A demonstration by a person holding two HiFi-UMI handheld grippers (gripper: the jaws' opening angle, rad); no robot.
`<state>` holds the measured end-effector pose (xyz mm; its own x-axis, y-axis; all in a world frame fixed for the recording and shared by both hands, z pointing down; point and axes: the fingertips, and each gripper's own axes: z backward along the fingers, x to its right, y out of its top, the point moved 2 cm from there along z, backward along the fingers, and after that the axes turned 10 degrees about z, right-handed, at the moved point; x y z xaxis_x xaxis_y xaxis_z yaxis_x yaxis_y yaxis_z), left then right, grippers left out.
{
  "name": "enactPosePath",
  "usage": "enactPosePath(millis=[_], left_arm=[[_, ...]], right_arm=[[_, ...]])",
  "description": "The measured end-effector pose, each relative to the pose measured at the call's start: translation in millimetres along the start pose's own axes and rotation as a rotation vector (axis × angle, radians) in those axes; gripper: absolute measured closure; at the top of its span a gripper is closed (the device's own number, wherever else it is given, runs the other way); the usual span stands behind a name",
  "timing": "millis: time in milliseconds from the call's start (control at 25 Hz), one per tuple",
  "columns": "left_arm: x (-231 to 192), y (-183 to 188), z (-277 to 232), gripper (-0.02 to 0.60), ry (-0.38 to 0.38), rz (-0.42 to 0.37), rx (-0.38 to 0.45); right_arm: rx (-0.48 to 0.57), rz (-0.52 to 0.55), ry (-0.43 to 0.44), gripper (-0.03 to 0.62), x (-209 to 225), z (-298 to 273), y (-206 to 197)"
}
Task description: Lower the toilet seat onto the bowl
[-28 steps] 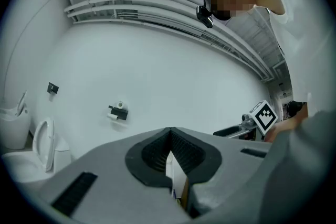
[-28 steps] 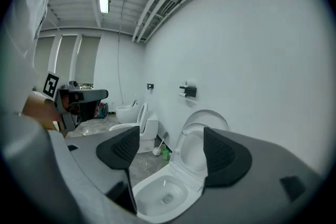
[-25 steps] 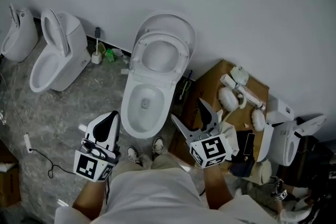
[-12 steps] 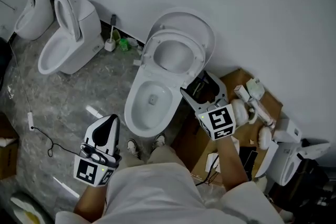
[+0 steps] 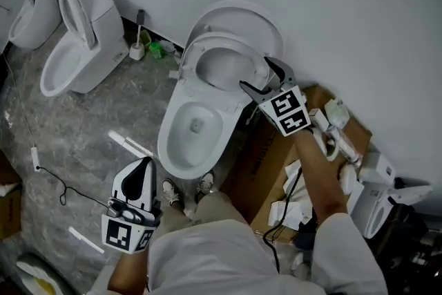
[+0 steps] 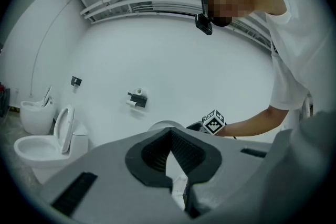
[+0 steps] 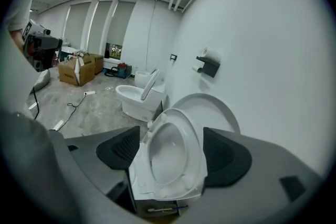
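Note:
A white toilet stands in the middle of the head view, its bowl [image 5: 193,128] open. The seat [image 5: 222,65] is raised and leans against the upright lid [image 5: 242,21]. My right gripper [image 5: 259,76] is open at the seat's right rim. In the right gripper view the seat ring [image 7: 170,155] shows between the two dark pads [image 7: 223,157], with the lid [image 7: 210,110] behind it; I cannot tell whether they touch. My left gripper [image 5: 138,183] hangs low by the person's left side, shut and holding nothing. Its jaws meet in the left gripper view [image 6: 176,181].
A second white toilet [image 5: 72,59] with its seat up stands to the left, and another fixture [image 5: 27,3] beyond it. A toilet brush [image 5: 138,48] stands by the wall. A cardboard box [image 5: 266,148] with white parts lies right of the bowl. A cable [image 5: 41,179] runs over the floor.
My right gripper has travelled from beside the person's waist up and forward to the seat's right rim. The left gripper has stayed low and shut. The seat still stands raised.

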<state>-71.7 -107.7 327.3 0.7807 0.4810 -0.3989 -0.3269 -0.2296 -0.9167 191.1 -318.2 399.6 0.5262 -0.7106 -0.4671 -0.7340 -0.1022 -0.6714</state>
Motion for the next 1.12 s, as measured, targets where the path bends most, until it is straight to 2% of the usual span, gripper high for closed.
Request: enactPosePath(millis=[240,480,680,1000,1080,1120], left_arm=[[0.1,-11.3,-18.4,0.577,-0.037,0.000,-0.009],[-3.2,-15.4,-16.8,0.577,-0.022,0.002,-0.020],[-15.8,-19.8,-4.6,0.577,0.007,0.002,-0.045],[-26.2,-23.6,8.6,0.577,0.028,0.020,-0.060],[-26.8,-24.8,10.6,0.577,0.019,0.022,-0.060],[-27.1,-25.4,11.2,0.577,0.016,0.024,-0.060]], right_arm=[[-0.097,0.053,-0.001,0.244,29.9,-45.2,-23.9],[-0.179,0.135,0.042,0.244,37.6,-90.1,-40.5],[-0.247,0.129,0.071,0.244,35.0,-113.4,-53.5],[-0.246,0.083,0.044,0.261,36.0,-113.3,-51.4],[-0.241,0.063,0.031,0.280,37.7,-113.0,-50.8],[-0.236,0.051,0.024,0.310,38.2,-112.7,-50.2]])
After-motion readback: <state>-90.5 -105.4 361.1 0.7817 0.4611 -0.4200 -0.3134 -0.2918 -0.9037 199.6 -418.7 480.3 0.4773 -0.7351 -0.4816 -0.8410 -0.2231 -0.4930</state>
